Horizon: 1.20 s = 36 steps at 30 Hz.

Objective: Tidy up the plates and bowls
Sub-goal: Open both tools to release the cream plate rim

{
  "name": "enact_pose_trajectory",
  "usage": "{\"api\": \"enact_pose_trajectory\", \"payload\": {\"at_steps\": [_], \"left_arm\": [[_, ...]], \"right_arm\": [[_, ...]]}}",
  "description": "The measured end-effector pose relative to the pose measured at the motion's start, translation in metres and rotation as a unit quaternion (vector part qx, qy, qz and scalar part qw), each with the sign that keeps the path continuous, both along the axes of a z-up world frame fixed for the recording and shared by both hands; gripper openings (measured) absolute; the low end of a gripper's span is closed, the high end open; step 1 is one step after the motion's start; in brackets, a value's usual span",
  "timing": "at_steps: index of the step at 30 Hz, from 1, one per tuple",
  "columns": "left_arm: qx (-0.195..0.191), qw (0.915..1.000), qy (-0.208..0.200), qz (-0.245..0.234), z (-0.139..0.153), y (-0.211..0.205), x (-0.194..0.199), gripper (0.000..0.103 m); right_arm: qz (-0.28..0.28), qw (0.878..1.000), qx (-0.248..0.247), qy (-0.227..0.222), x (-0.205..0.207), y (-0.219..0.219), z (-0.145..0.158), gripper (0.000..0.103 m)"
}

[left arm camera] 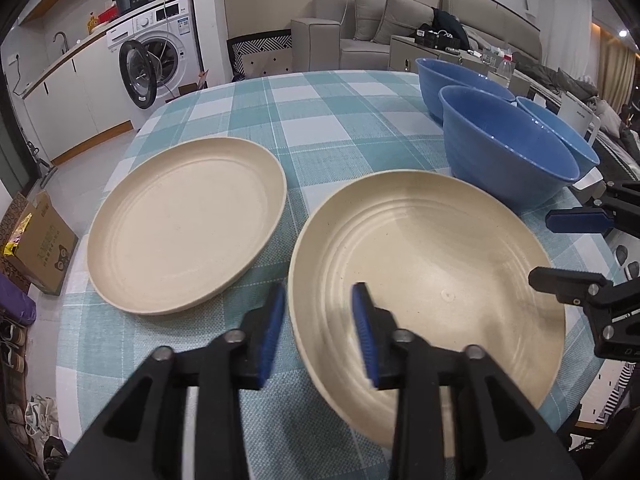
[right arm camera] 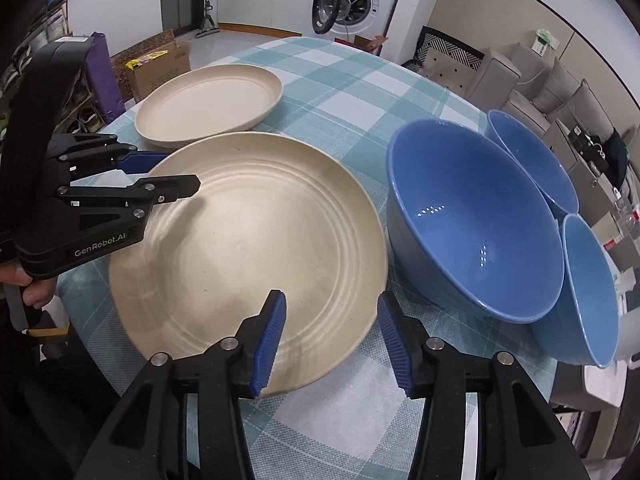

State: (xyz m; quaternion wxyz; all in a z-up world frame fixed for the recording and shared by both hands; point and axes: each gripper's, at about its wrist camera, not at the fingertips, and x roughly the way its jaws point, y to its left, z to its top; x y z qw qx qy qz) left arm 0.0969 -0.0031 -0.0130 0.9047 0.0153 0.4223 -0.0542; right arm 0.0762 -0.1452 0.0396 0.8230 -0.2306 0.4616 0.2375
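Observation:
Two cream plates lie on the checked tablecloth. The far plate lies alone at the left. The near plate looks slightly blurred. My left gripper stands open astride its left rim, the pads clear of it. My right gripper is open too, straddling the plate's right rim without pressing it. Three blue bowls crowd the right side: a big one, one behind it and one leaning at the table edge.
The round table's edge drops off close behind the bowls and at the left of the far plate. On the floor stand a cardboard box and a washing machine with its door open. A grey sofa sits beyond the table.

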Motion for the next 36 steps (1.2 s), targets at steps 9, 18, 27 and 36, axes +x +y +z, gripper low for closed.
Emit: {"api": "enact_pose_trajectory", "payload": {"at_steps": [9, 18, 27, 36], "left_arm": [[-0.016, 0.9993, -0.017, 0.029, 0.016, 0.028, -0.011, 0.058], [-0.014, 0.9952, -0.064, 0.072, 0.039, 0.059, -0.021, 0.098], [-0.012, 0.9909, -0.085, 0.104, 0.054, 0.085, -0.021, 0.103], [-0.009, 0.9886, -0.086, 0.124, 0.056, 0.102, -0.017, 0.103]], "right_arm": [[0.008, 0.999, 0.029, -0.016, -0.001, 0.007, 0.015, 0.079], [-0.013, 0.996, 0.08, -0.034, 0.012, 0.006, 0.034, 0.098], [-0.018, 0.992, 0.122, -0.035, 0.031, 0.013, 0.052, 0.102], [-0.012, 0.991, 0.133, -0.024, 0.048, 0.036, 0.05, 0.102]]}}
